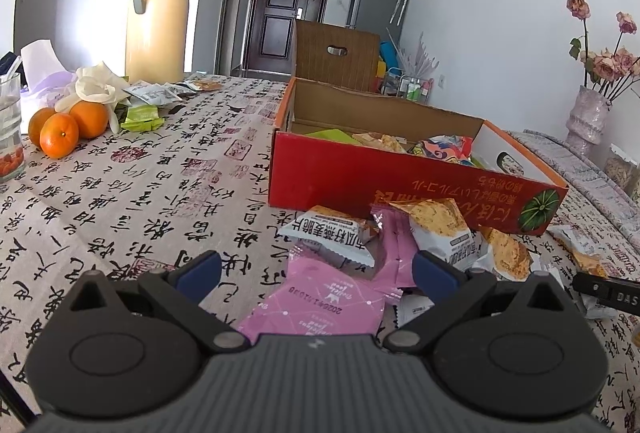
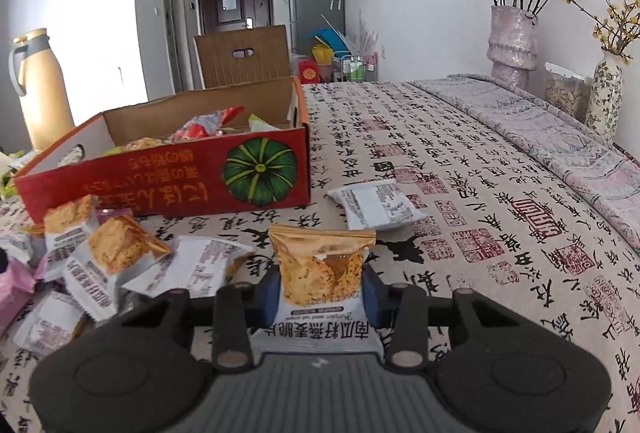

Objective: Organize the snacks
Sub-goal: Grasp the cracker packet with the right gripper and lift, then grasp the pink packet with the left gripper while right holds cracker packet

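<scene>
My left gripper (image 1: 316, 267) is open, low over a pink snack packet (image 1: 320, 303) that lies between its fingers on the table. White-and-orange oat crisp packets (image 1: 436, 229) lie in a pile just ahead, against the red cardboard box (image 1: 360, 177), which holds several snacks. My right gripper (image 2: 322, 293) is shut on an oat crisp packet (image 2: 322, 269) and holds it upright above the table. The red box (image 2: 168, 177) stands ahead to its left, with a pile of packets (image 2: 116, 249) in front of it. One white packet (image 2: 376, 203) lies alone ahead.
Three oranges (image 1: 64, 127), a glass (image 1: 8, 129), tissues and green packets (image 1: 142, 117) sit at far left near a yellow thermos (image 1: 158, 17). Vases of dried flowers (image 2: 512, 41) stand at the right edge. The right gripper's edge shows in the left wrist view (image 1: 608, 291).
</scene>
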{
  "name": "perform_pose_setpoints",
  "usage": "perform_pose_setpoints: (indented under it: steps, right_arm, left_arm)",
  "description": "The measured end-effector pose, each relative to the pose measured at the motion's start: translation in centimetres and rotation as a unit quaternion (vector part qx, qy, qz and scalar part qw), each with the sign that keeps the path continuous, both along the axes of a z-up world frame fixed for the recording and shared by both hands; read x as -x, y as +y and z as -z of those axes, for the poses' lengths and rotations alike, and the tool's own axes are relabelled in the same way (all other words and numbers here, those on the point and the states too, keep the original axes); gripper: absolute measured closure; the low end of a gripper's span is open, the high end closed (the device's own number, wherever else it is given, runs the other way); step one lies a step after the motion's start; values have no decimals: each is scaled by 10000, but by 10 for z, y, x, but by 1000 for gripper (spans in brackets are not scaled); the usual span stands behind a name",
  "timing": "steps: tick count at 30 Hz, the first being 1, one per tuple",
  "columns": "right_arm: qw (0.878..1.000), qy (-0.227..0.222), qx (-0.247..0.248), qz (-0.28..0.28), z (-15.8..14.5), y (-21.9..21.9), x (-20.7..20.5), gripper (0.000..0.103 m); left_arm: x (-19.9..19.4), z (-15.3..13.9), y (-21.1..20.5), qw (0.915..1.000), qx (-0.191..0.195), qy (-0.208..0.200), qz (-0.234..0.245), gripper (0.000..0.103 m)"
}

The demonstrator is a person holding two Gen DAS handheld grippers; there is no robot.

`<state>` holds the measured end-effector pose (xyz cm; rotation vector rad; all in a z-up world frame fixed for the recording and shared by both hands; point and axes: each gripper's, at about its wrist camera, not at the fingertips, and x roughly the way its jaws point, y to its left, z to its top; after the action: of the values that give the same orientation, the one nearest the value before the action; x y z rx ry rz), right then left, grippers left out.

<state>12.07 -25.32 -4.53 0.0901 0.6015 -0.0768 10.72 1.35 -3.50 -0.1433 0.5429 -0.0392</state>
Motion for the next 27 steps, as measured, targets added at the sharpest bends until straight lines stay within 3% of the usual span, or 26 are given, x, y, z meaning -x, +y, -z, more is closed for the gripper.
perform_pose_setpoints:
  steps: [8, 15, 27]
  right_arm:
    - [9991, -314, -9, -284, -10, 7, 23, 63]
    - [9989, -445, -11, -135, -8, 4, 23, 63]
    - [9987, -429, -126, -245, 0, 2, 18, 63]
  left_arm:
    - [7, -11, -3, 9986, -426, 85, 305, 0]
    - [-5, -1, -6, 9921, -906, 648, 581, 0]
    - [-21, 13, -11, 9875, -845, 1067, 798, 2]
